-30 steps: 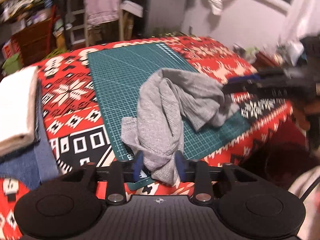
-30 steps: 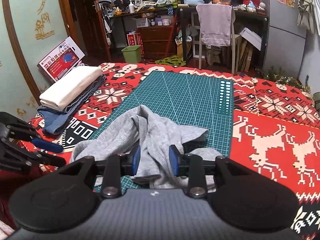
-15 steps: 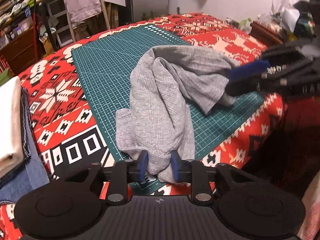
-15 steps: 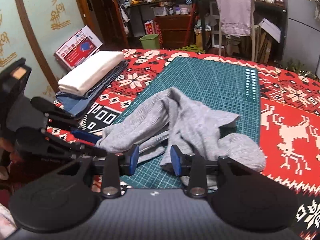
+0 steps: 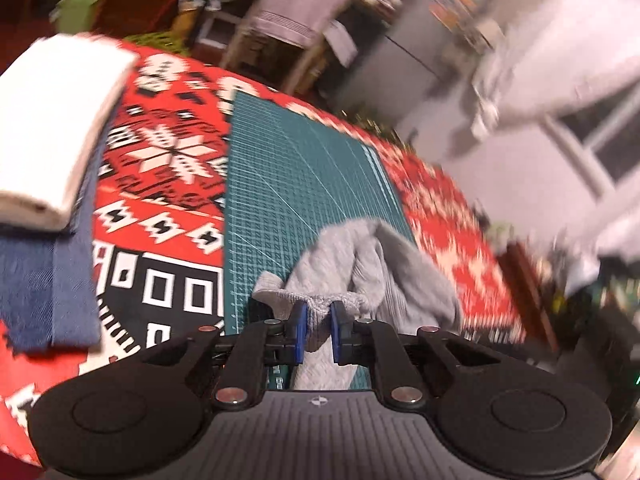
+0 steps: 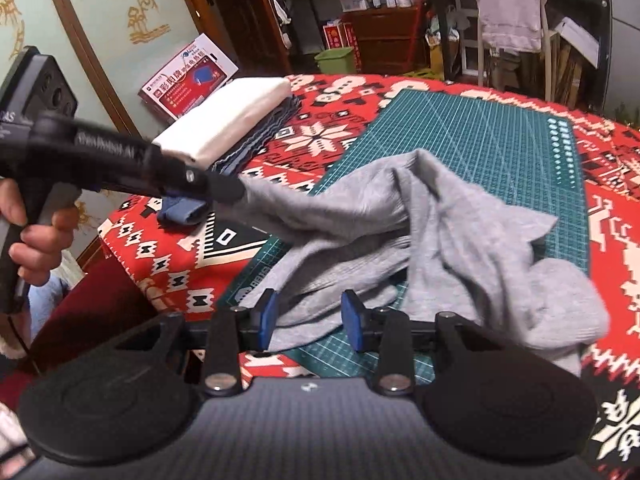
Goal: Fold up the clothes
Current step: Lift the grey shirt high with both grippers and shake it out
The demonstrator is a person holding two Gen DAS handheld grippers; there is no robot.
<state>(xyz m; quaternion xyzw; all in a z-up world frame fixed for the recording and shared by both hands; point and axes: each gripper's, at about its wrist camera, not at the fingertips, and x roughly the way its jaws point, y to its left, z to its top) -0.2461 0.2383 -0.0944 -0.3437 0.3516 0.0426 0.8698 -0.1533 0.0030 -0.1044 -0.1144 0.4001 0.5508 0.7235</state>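
Left wrist view shows the left gripper [image 5: 316, 330] low in the frame, its blue jaws nearly closed and pinching a bunched edge of the grey garment [image 5: 376, 264], which trails up onto the green cutting mat [image 5: 288, 184]. At upper left, blurred, a folded white cloth [image 5: 52, 136] lies on folded blue fabric [image 5: 44, 280]. Right wrist view shows the right gripper [image 6: 310, 322] at lower centre, jaws parted around a loose fold without gripping it. A hand [image 6: 32, 232] at the left edge holds the other gripper, lifting the garment's corner above the red patterned surface [image 6: 172, 256].
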